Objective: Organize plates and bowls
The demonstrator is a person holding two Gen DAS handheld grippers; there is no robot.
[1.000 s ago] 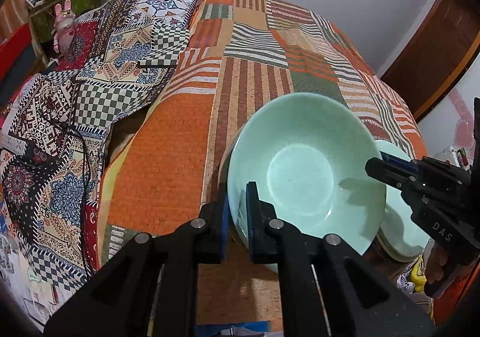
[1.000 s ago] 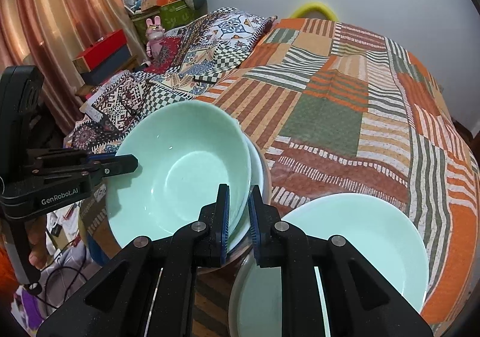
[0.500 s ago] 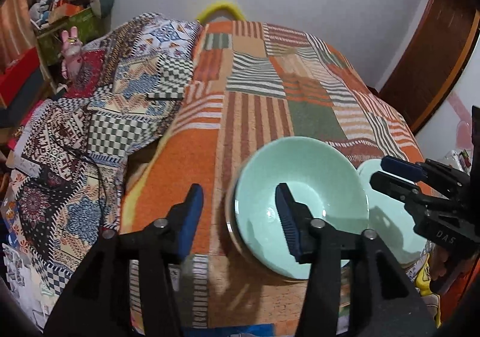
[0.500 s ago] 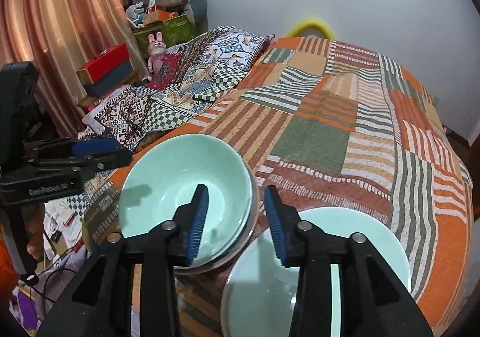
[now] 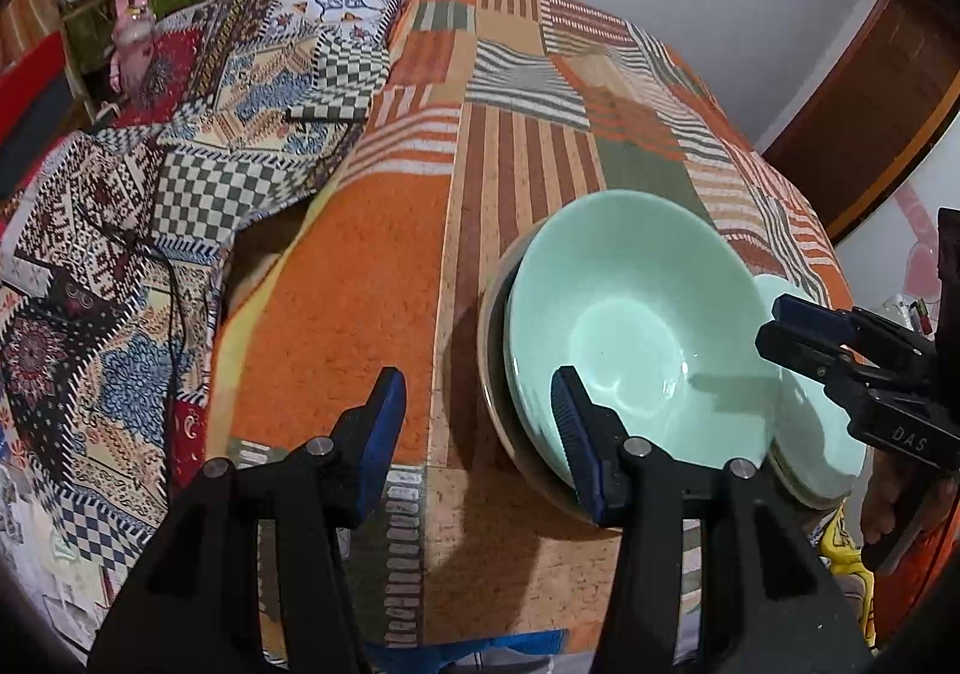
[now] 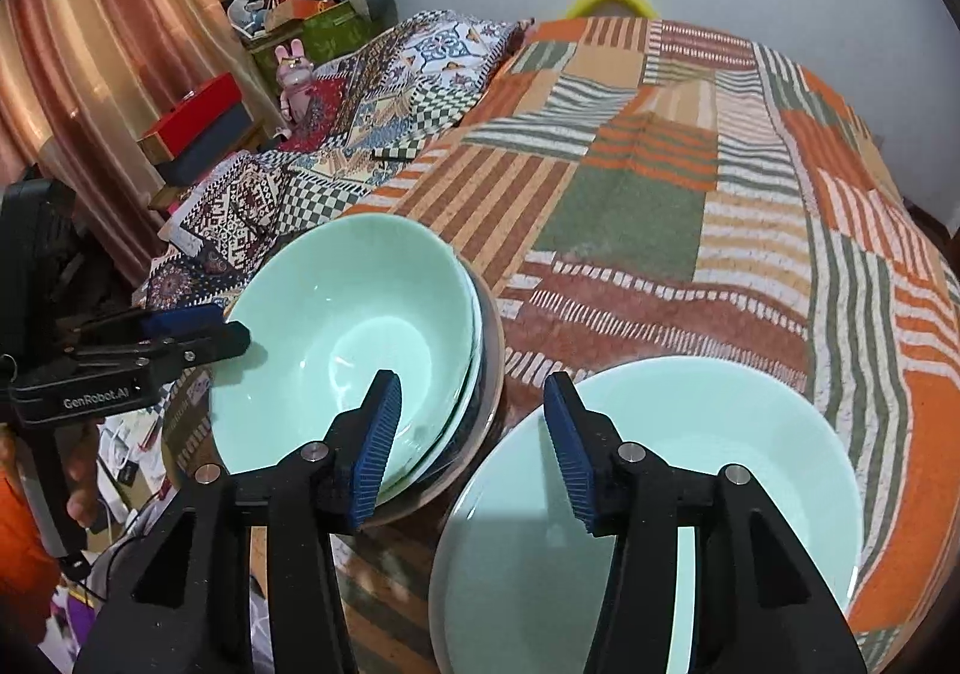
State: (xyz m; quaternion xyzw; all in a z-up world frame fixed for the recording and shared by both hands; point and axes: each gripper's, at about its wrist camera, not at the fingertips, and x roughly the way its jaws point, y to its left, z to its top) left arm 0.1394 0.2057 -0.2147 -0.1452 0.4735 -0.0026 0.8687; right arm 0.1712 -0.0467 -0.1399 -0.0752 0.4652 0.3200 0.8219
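Patchwork bedspread (image 6: 630,206) in orange, green and striped squares, covering the bed. Pale green plate (image 6: 690,470), glossy, at near edge. Mint-green bowl (image 6: 354,326), glossy, deep, nested on stacked bowls just left of plate. Right claw (image 6: 471,434): jaws just opened further, parted, gripping nothing, over gap between bowl and plate. Left claw (image 5: 477,428): parted, empty, beside bowl's near rim.

Readable text, two spots: "GenRobot.AI" in white on the black body of the left gripper (image 6: 237,338), left of the green bowl (image 6: 354,338). "DAS" on the right gripper (image 5: 774,326) body, right of that bowl.
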